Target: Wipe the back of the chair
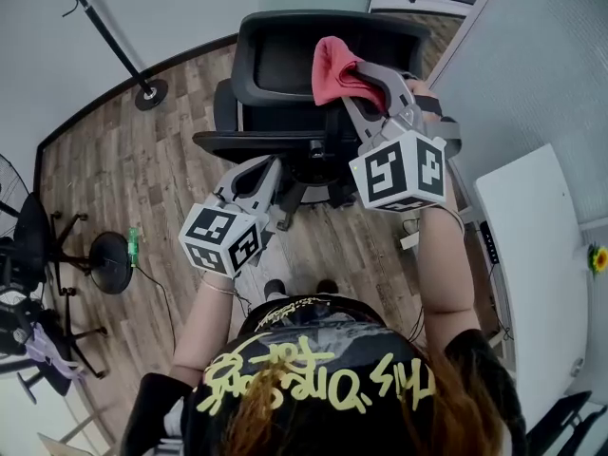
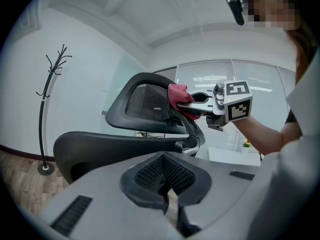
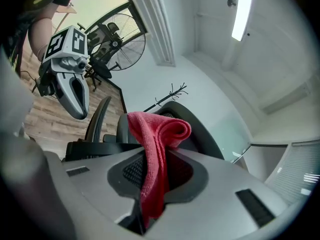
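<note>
A black office chair (image 1: 285,65) stands in front of me with its mesh back (image 2: 145,101) facing me. My right gripper (image 1: 366,79) is shut on a folded red cloth (image 1: 332,69) and holds it against the upper right of the chair's back. In the right gripper view the red cloth (image 3: 155,139) hangs down between the jaws, with the chair's back (image 3: 200,134) just behind it. My left gripper (image 1: 261,174) hovers lower, near the chair's seat, shut with nothing in it. Its ribbed pads (image 2: 150,174) meet in the left gripper view.
A black coat stand (image 1: 114,46) rises at the back left on the wooden floor. A standing fan (image 1: 19,255) and its round base (image 1: 109,259) are at the left. A white desk (image 1: 532,255) runs along the right wall.
</note>
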{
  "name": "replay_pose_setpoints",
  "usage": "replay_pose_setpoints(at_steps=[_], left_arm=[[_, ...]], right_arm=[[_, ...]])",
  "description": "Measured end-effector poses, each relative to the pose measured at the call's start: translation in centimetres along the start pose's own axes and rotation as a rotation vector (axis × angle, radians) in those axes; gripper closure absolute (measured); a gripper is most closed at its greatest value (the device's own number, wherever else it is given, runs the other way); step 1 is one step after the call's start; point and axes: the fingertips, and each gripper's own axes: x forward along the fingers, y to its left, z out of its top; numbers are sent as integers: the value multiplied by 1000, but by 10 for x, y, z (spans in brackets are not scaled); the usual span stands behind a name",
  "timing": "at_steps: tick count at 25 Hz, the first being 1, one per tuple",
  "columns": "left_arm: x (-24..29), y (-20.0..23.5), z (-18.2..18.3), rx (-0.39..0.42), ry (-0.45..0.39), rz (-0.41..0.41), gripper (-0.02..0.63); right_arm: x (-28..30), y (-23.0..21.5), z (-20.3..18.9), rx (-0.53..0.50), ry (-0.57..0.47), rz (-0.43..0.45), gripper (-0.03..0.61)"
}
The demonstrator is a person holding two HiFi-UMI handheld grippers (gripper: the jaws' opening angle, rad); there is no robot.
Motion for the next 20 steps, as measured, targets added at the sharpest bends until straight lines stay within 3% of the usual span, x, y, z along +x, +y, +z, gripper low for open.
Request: replay_pose_setpoints(at_steps=[20], left_arm=[[-3, -13, -4, -6, 0, -21, 621]], right_arm=[[-22, 24, 4, 6, 16, 66, 517]])
